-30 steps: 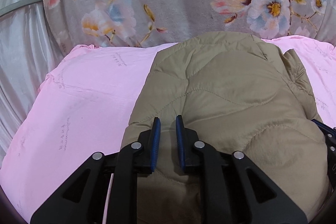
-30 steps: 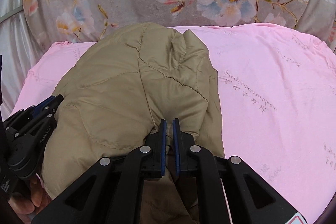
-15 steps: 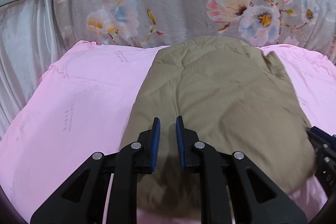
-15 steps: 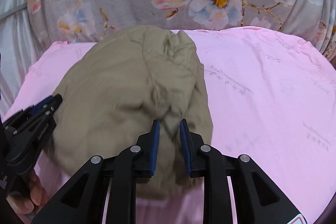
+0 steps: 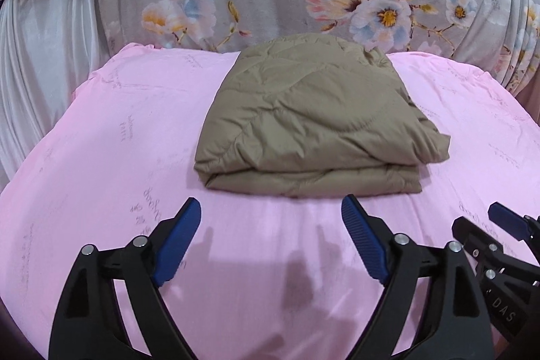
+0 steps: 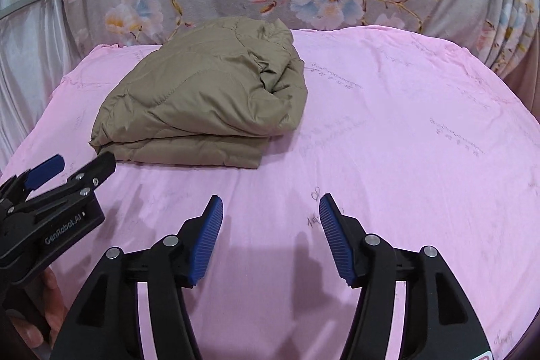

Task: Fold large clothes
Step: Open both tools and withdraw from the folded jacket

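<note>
The brown jacket (image 5: 310,120) lies folded in a thick stack on the pink bed sheet (image 5: 111,137), both the left tool (image 5: 271,237) and right tool (image 6: 270,231) opening with nothing between them, so only tidying its bunched right edge seems left.

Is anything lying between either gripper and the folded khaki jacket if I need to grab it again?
Nothing visible. Only bare pink sheet lies between the left gripper and the folded jacket, and likewise ahead of the right gripper. Both sets of jaws are opening with nothing between them.
</note>
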A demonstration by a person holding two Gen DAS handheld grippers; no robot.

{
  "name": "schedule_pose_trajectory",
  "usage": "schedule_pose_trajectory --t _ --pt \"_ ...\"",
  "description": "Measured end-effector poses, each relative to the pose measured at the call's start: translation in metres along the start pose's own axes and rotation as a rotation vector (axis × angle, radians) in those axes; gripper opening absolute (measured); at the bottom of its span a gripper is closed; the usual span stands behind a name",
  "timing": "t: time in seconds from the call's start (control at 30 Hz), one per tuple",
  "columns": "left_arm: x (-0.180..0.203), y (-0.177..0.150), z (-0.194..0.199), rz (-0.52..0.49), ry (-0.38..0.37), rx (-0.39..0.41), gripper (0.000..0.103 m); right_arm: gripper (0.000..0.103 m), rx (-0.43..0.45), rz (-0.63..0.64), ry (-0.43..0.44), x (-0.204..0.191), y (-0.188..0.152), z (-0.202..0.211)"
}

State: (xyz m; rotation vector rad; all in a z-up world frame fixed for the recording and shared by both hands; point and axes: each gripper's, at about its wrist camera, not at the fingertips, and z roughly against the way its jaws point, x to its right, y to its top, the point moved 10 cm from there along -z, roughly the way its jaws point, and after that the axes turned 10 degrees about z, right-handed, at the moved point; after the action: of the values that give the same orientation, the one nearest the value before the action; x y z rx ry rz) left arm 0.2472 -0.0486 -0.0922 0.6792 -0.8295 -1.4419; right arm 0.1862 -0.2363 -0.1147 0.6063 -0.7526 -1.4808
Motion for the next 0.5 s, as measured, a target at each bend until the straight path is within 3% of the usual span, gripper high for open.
schedule_pose_trajectory --t 0.13,0.27,0.3,0.4,0.5 --pt "-0.006 0.004 0.001 0.012 0.024 0.001 0.083 0.060 0.007 -0.012 0.017 0.002 0.004 0.000" --pt "-0.011 0.042 -0.006 -0.019 0.077 0.045 0.083 0.055 0.061 0.025 -0.002 0.004 0.044 -0.006" --pt "-0.012 0.050 -0.010 -0.029 0.097 0.052 0.083 0.049 0.062 0.010 0.013 0.004 0.056 -0.013" --pt "-0.020 0.060 -0.041 -0.069 0.171 0.020 0.083 0.037 0.024 -0.055 0.059 0.008 0.075 -0.041" --pt "-0.041 0.053 -0.072 -0.087 0.242 -0.031 0.083 0.034 -0.055 -0.077 0.083 0.008 0.073 -0.076"
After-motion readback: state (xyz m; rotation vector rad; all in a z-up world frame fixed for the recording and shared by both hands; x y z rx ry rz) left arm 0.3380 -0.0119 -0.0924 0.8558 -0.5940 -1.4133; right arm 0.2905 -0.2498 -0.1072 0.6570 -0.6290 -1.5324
